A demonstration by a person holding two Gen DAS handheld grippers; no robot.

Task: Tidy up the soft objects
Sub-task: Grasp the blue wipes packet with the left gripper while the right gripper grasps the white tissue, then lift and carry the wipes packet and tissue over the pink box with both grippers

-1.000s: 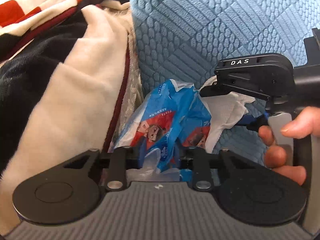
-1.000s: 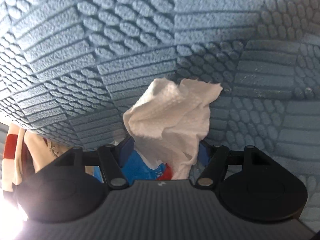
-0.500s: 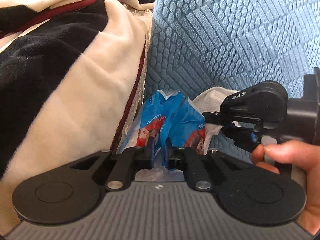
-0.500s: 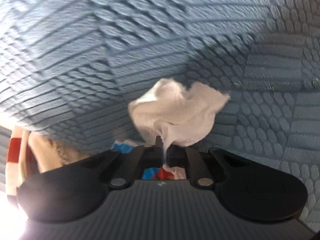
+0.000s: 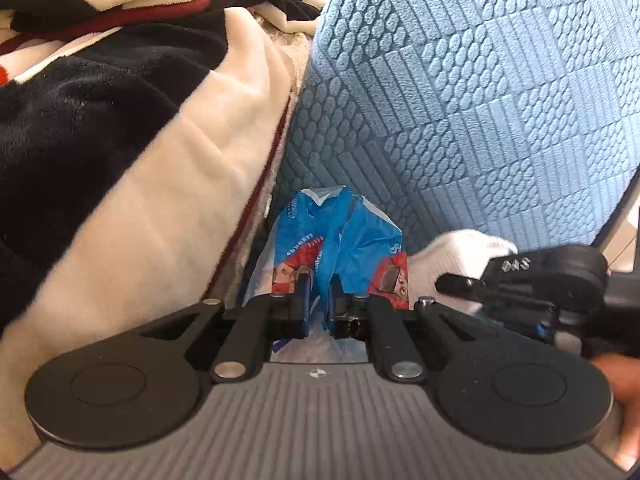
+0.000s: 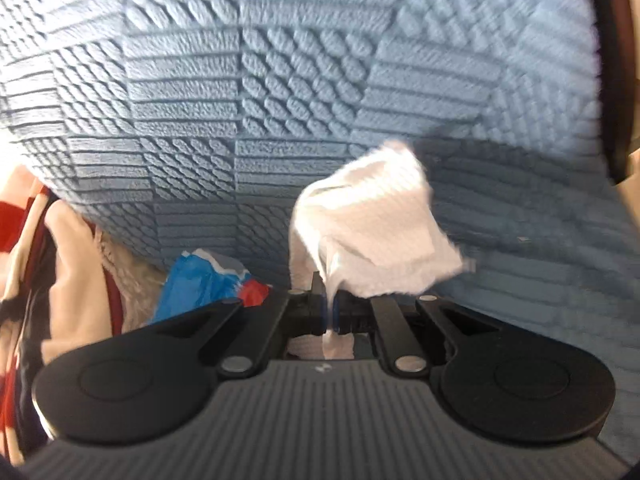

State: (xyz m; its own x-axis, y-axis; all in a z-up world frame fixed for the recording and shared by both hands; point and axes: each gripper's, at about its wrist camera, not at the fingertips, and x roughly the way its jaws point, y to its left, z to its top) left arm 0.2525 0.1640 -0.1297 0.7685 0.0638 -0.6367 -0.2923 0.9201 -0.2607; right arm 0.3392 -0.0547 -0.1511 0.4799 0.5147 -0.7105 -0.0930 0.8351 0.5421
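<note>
The step in hand seems to be the lifting of loose soft things off the seat, one in each gripper. The left gripper [image 5: 319,298] has its jaws closed on a crumpled blue plastic bag with red and white print [image 5: 336,248], which stands in the corner where the blue textured sofa cover [image 5: 460,100] meets a plush blanket in black, cream and red [image 5: 120,120]. The right gripper [image 6: 329,312] is clamped shut on a white crumpled paper tissue [image 6: 372,232]; the tissue hangs above the jaws in front of the sofa cover, and a small tail of it comes out behind the pads.

The tissue looks thin and rumpled, with torn edges. The bag is wrinkled and twisted at the place where it is pinched.

The next move probably calls for carrying both to a proper place without loosening the grip, because a thin tissue can tear or slip out.
</note>
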